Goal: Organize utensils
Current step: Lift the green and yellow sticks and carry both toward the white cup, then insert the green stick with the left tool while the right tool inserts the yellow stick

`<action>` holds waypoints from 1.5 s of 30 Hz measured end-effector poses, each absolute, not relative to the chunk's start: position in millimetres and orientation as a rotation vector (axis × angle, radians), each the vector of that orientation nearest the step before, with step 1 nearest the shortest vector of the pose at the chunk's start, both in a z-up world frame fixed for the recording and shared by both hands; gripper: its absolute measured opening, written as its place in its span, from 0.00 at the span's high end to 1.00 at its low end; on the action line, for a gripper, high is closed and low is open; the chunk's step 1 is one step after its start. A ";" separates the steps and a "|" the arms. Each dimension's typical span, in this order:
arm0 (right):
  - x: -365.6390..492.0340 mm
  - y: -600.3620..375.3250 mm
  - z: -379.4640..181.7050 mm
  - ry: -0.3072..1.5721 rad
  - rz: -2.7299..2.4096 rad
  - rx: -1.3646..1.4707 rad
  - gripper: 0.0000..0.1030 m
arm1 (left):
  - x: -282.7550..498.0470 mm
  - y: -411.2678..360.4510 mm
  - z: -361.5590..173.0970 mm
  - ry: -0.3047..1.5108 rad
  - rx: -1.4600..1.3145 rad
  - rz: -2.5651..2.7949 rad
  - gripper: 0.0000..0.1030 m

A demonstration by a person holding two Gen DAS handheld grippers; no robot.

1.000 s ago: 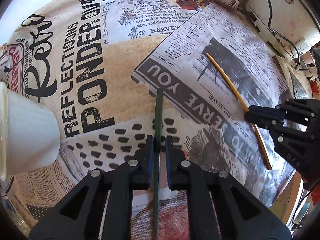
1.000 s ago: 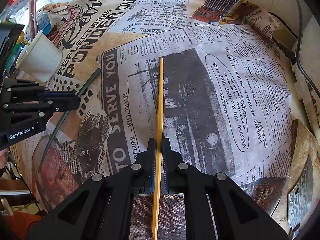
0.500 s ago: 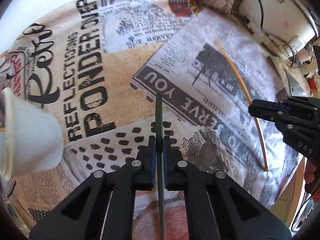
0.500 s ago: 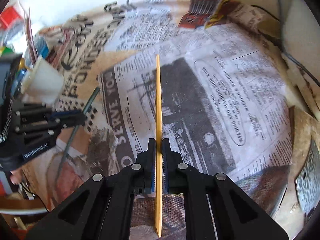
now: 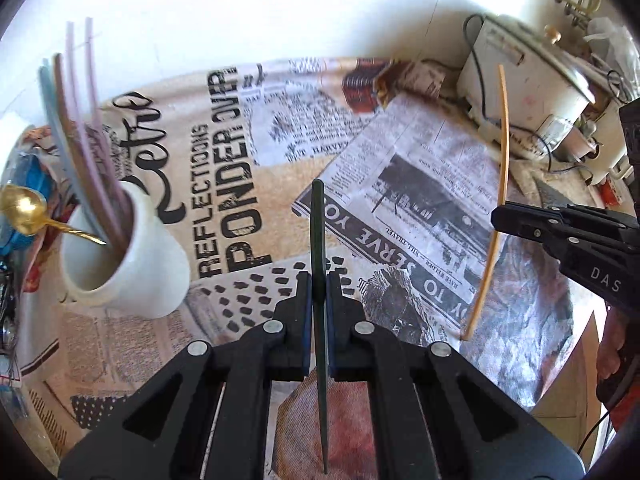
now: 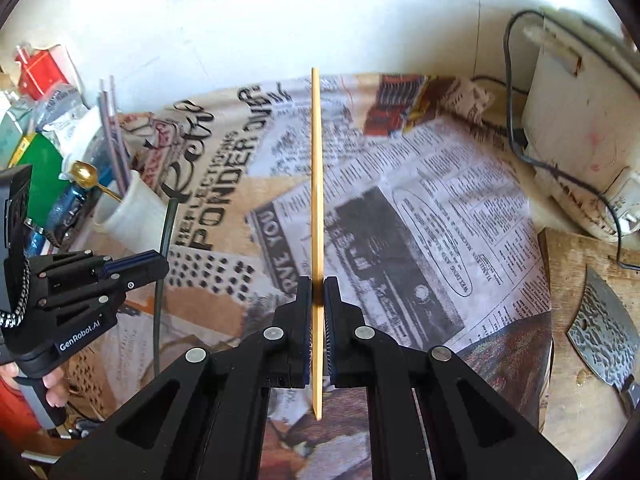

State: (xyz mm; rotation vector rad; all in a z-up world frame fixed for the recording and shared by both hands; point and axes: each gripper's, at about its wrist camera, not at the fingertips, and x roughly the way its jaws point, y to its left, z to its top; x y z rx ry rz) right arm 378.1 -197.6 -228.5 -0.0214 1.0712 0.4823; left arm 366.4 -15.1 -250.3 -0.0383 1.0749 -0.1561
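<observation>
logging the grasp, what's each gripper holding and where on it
Left gripper pinches a dark green chopstick partway along its length; right gripper pinches a yellow chopstick nearer its lower end.

I read big black "REFLECTIONS" and "PONDER OVER" on the newspaper-print tablecloth [image 5: 256,184], with a script "Retro" beside it. A dark banner on the same cloth says "READY TO SERVE YOU", partly cut off; an oval in the print reads "WELDING AND MACHINE SHOP WORK". The right gripper [image 5: 500,216] carries "DAS" on its body. The left gripper [image 6: 160,268] shows "GenRobot.AI" in white.
</observation>
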 end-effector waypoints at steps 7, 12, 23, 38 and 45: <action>359.4 -181.7 -202.3 0.999 0.492 -0.014 0.95 | 343.1 3.9 -222.8 0.976 -0.039 -0.124 0.96; 349.8 -164.2 -184.7 0.950 0.507 -0.020 0.95 | 329.1 22.9 -198.7 0.903 -0.058 -0.096 0.96; 334.8 -115.7 -147.0 0.850 0.587 -0.051 0.95 | 308.7 74.1 -141.7 0.755 -0.103 -0.022 0.96; 336.4 -50.3 -93.0 0.721 0.680 -0.050 0.95 | 301.4 127.2 -72.1 0.619 -0.105 0.011 0.96; 348.9 -21.6 -95.3 0.722 0.708 -0.048 0.95 | 313.5 148.0 -72.9 0.615 -0.111 0.027 0.96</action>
